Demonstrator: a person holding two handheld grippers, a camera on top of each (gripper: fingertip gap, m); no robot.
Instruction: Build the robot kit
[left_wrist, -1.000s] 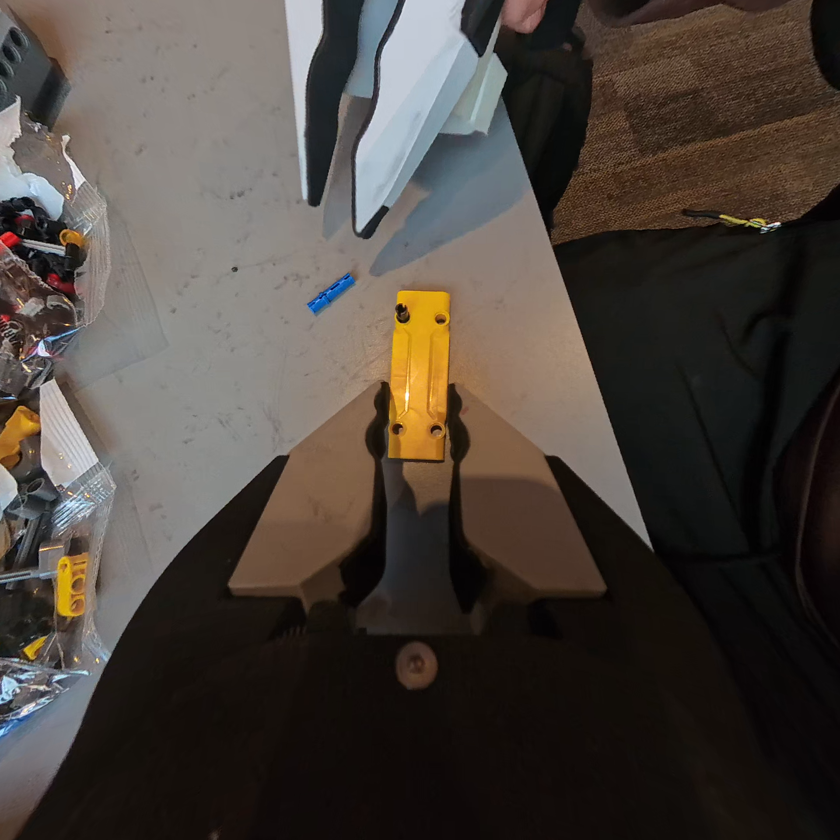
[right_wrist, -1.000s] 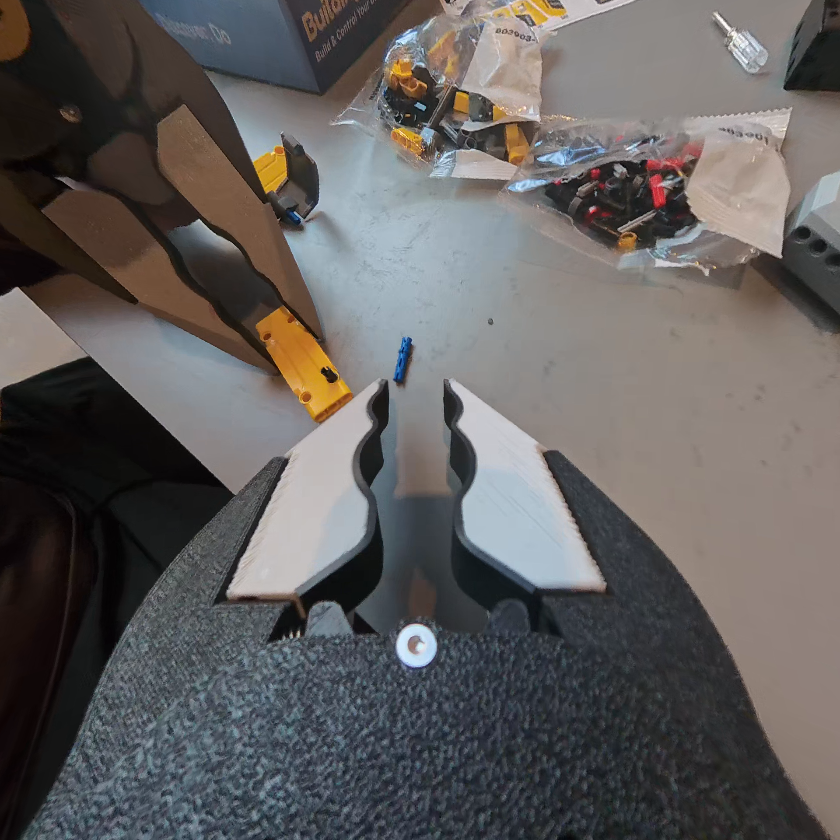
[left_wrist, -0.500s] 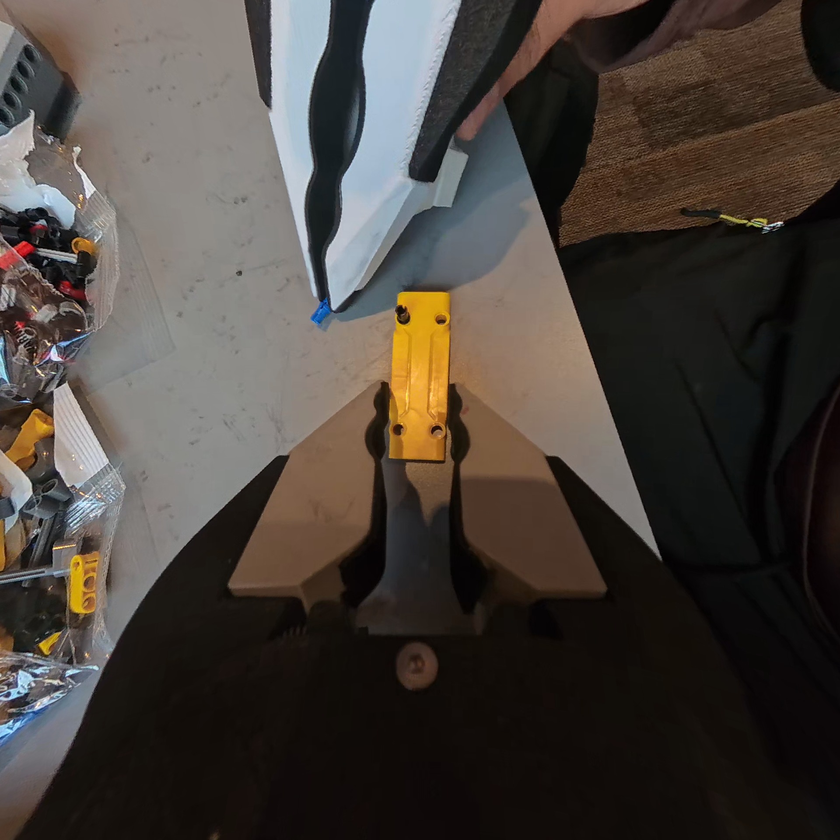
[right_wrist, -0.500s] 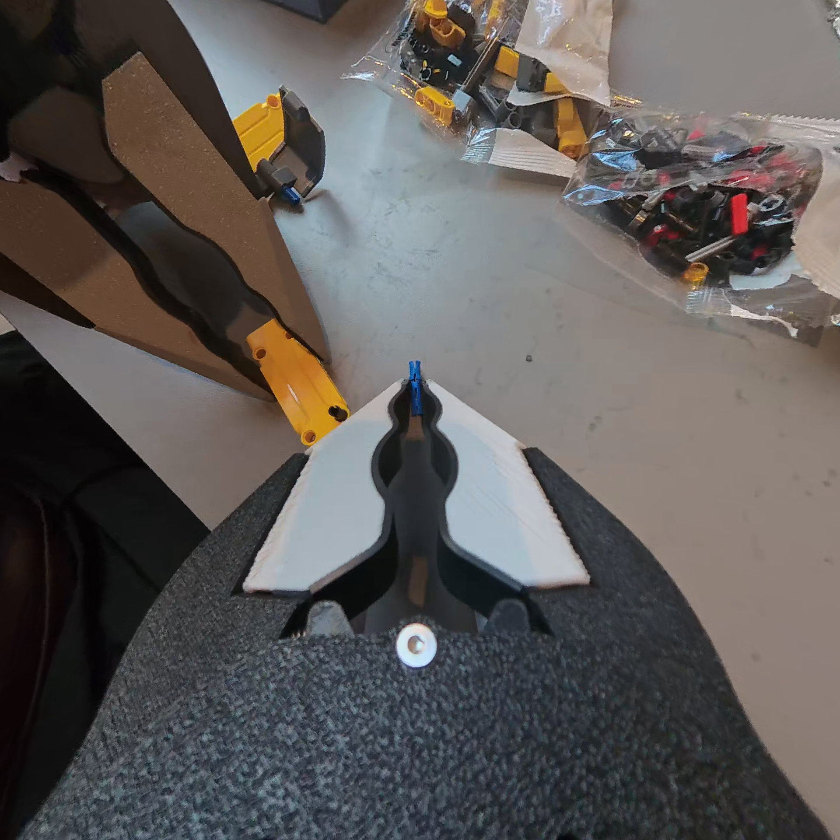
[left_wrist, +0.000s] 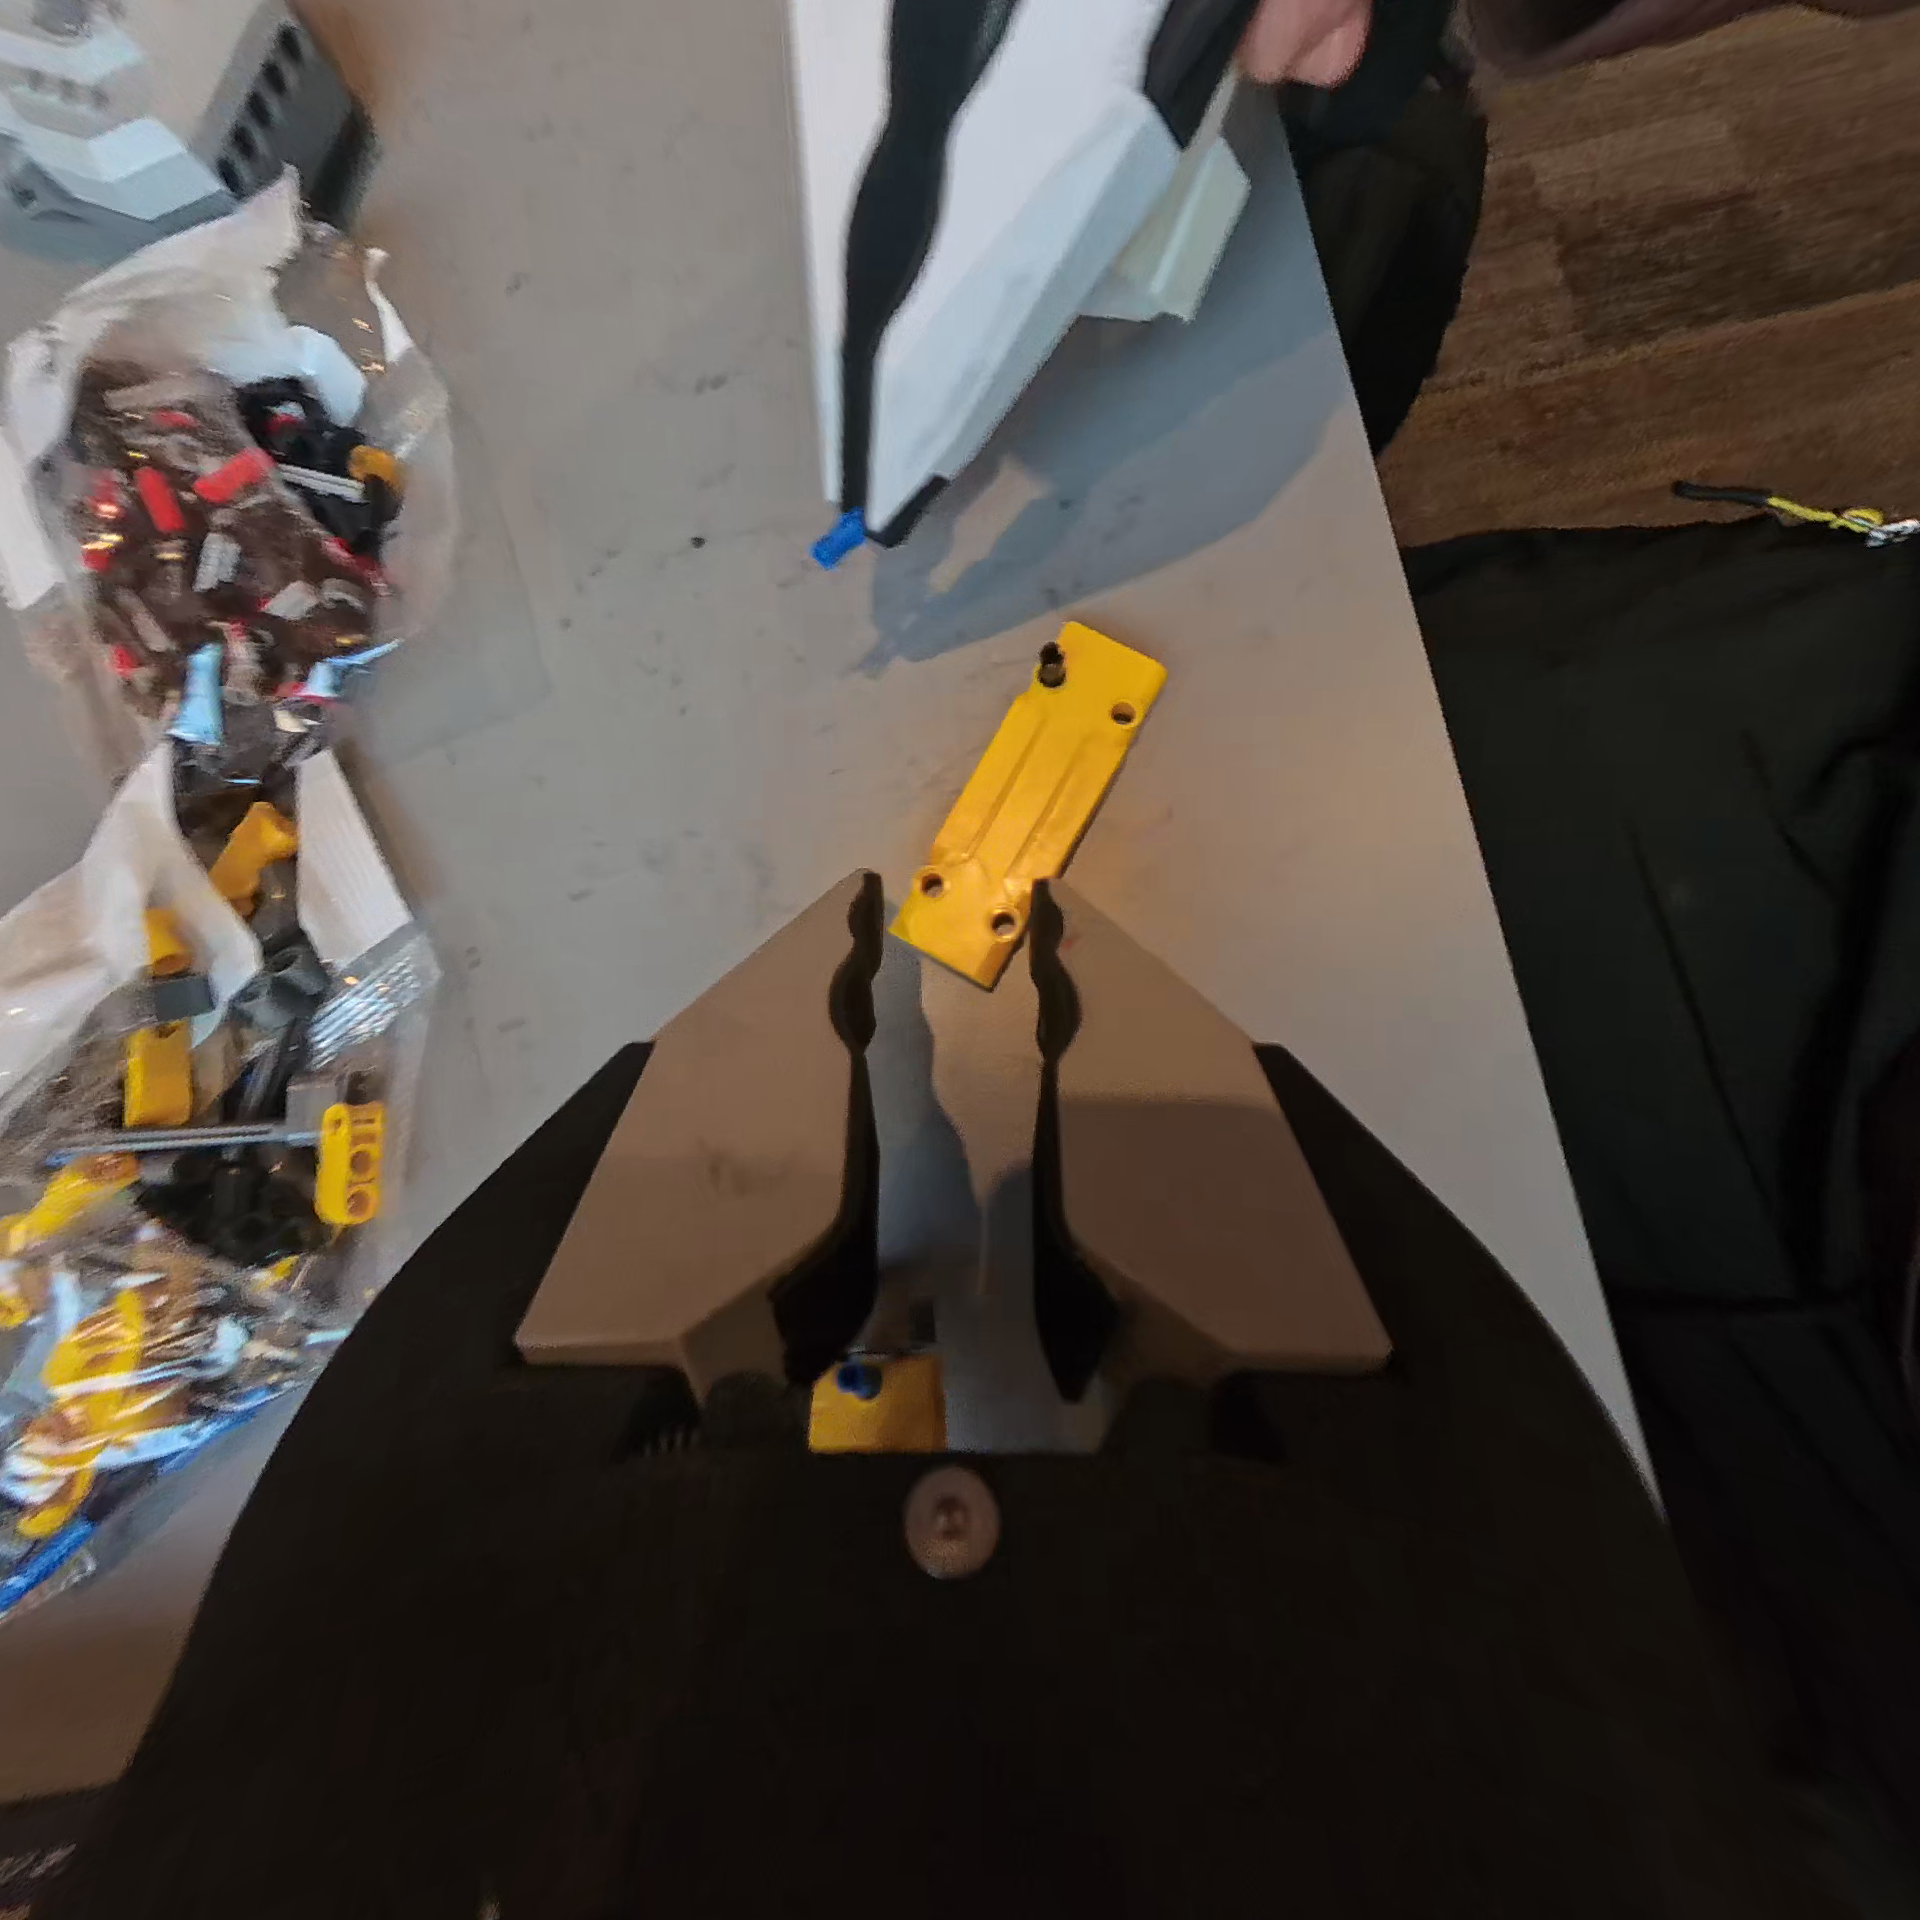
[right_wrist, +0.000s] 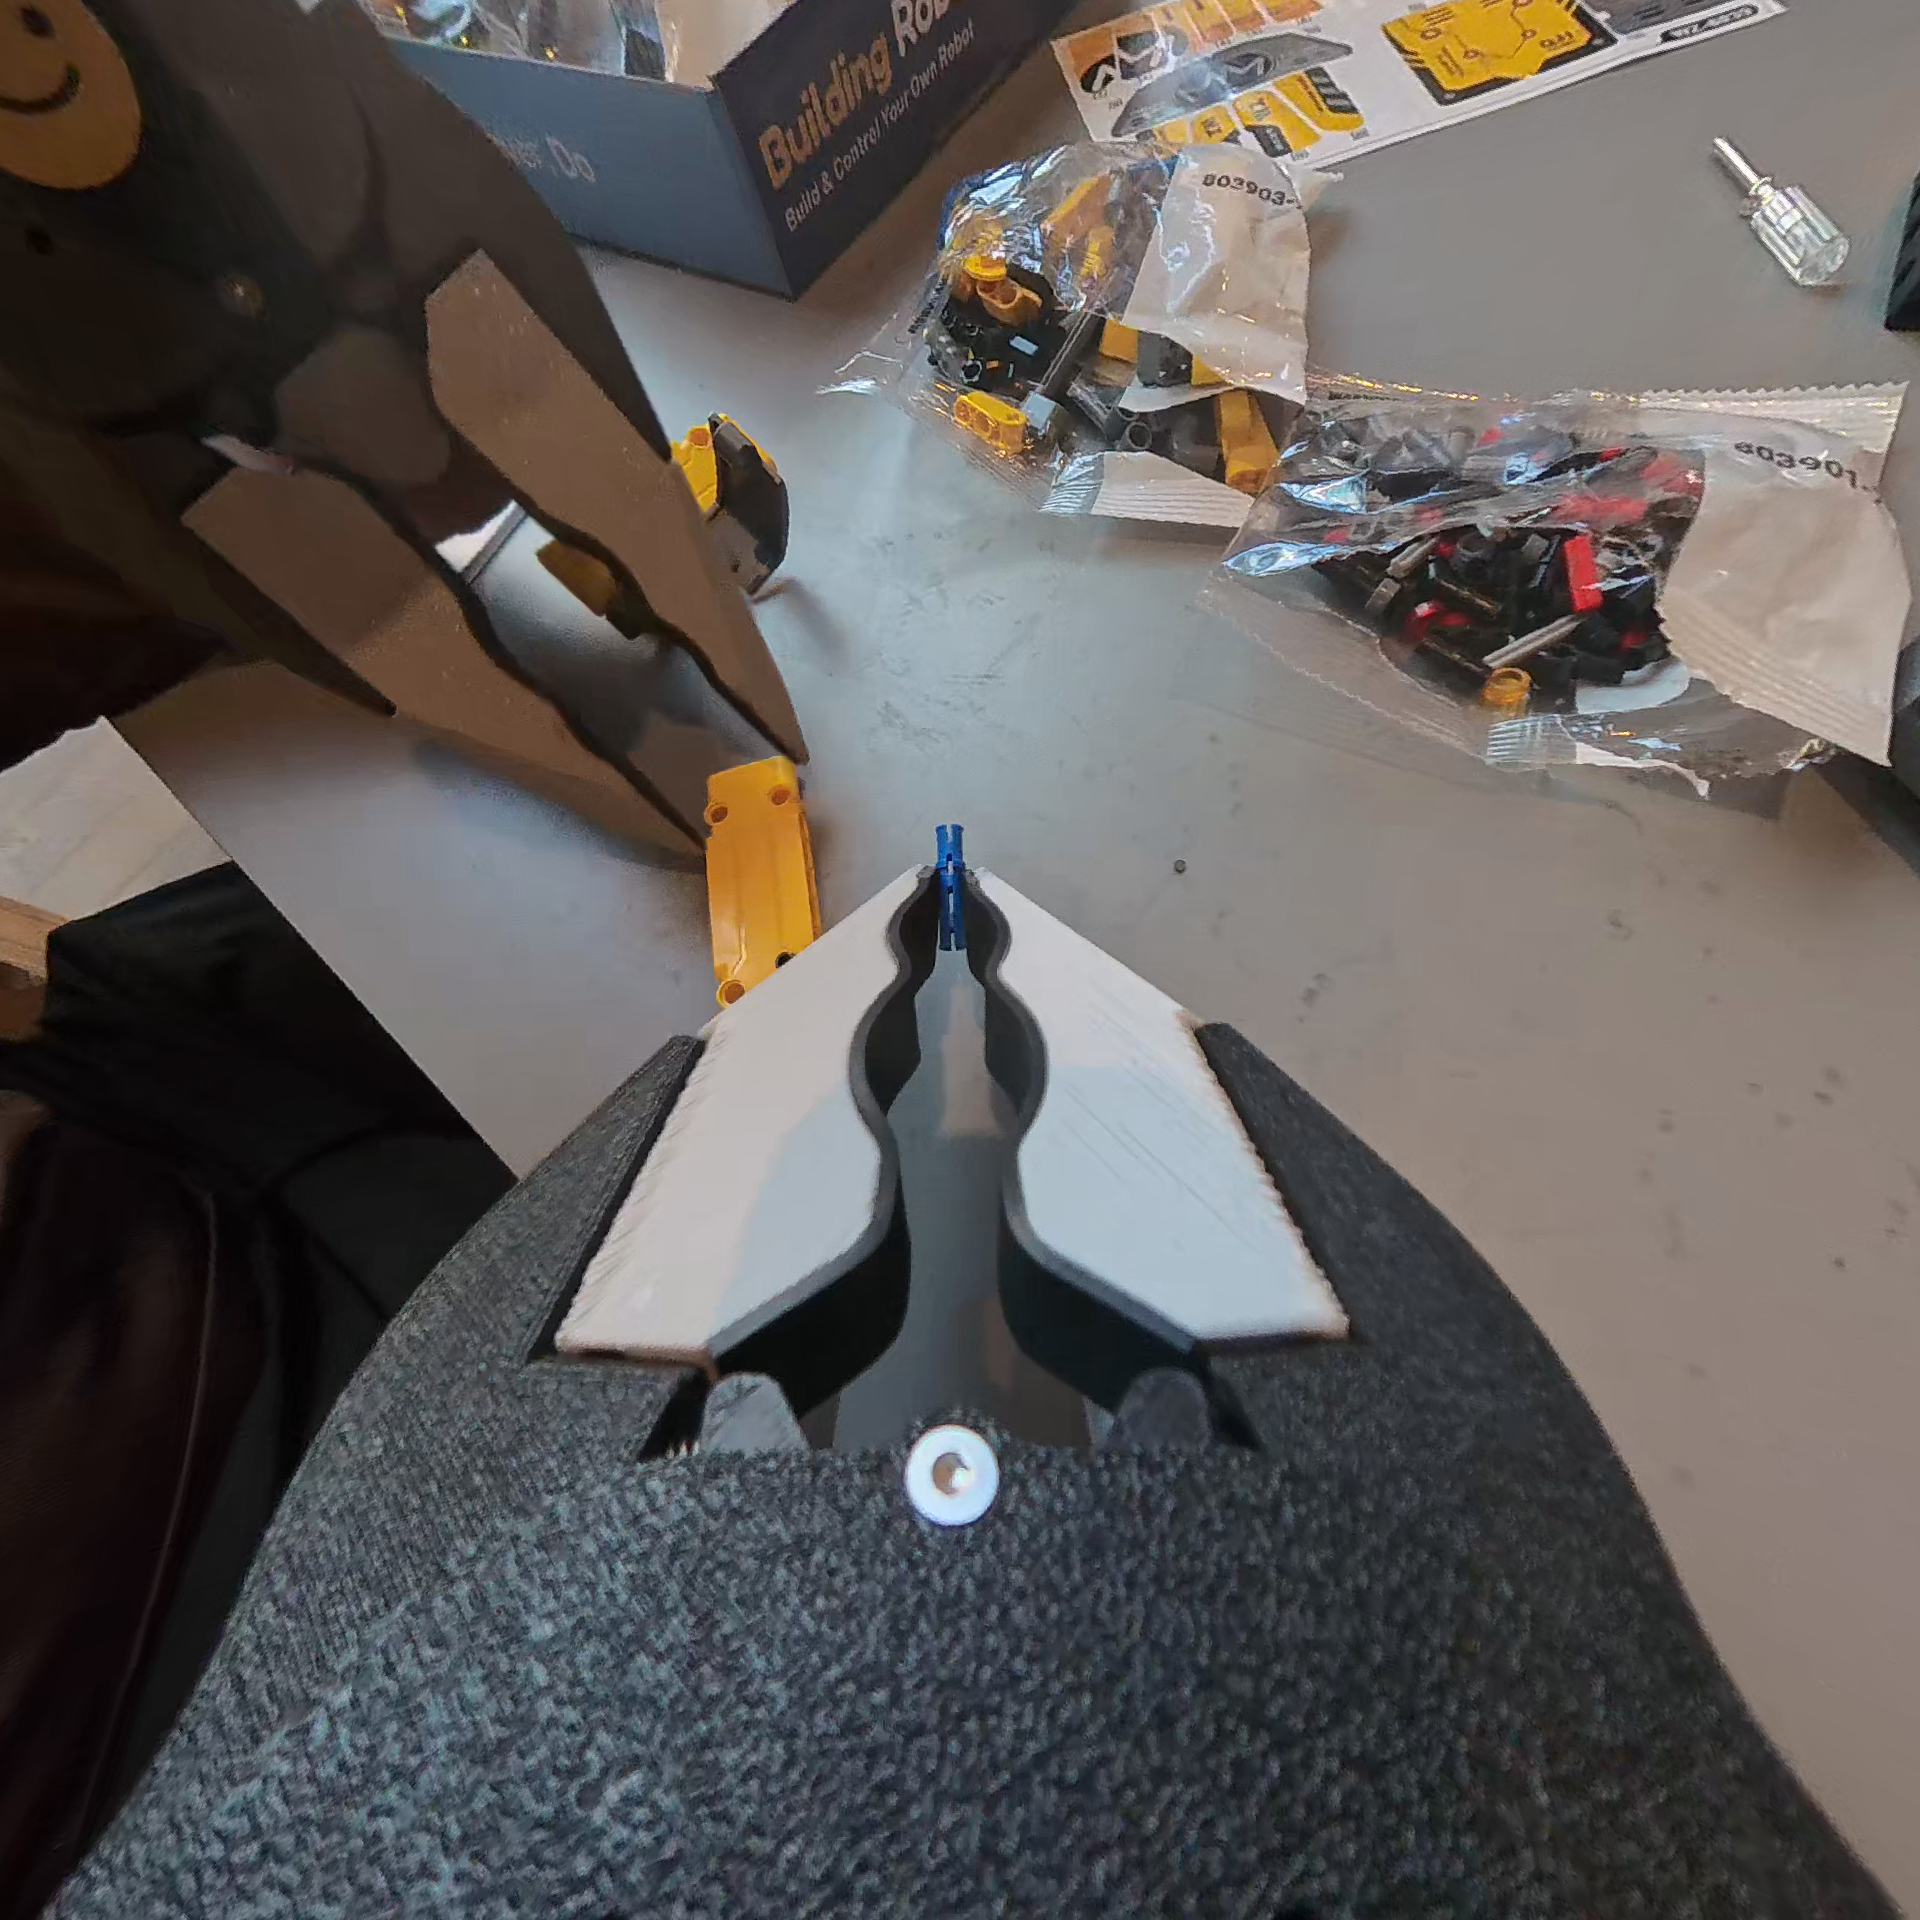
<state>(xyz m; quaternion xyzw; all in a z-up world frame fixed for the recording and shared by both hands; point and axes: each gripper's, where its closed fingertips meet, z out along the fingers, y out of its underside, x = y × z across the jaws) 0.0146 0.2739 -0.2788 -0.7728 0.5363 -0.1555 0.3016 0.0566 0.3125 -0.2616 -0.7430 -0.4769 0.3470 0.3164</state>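
My left gripper is open and empty. A flat yellow panel lies tilted on the grey table, its near end between my fingertips. A black pin sits in its far corner. My right gripper is shut on a small blue pin, held just right of the yellow panel. In the left wrist view the white right gripper shows at the top with the blue pin at its tip. In the right wrist view the left gripper stands over the panel's far end.
A small yellow and black assembly lies behind the left gripper. Two bags of parts, a dark box, a sticker sheet and a clear-handled screwdriver lie farther back. The table edge runs close on the right. One gripper's finger ends stand about 7 centimeters off the other's. The clear-handled screwdriver sits 25 centimeters or so from the ends of my right fingers.
My left gripper has opened and let go of the yellow panel, which now lies tilted. My right gripper shut on the blue pin and has lifted it off the table.
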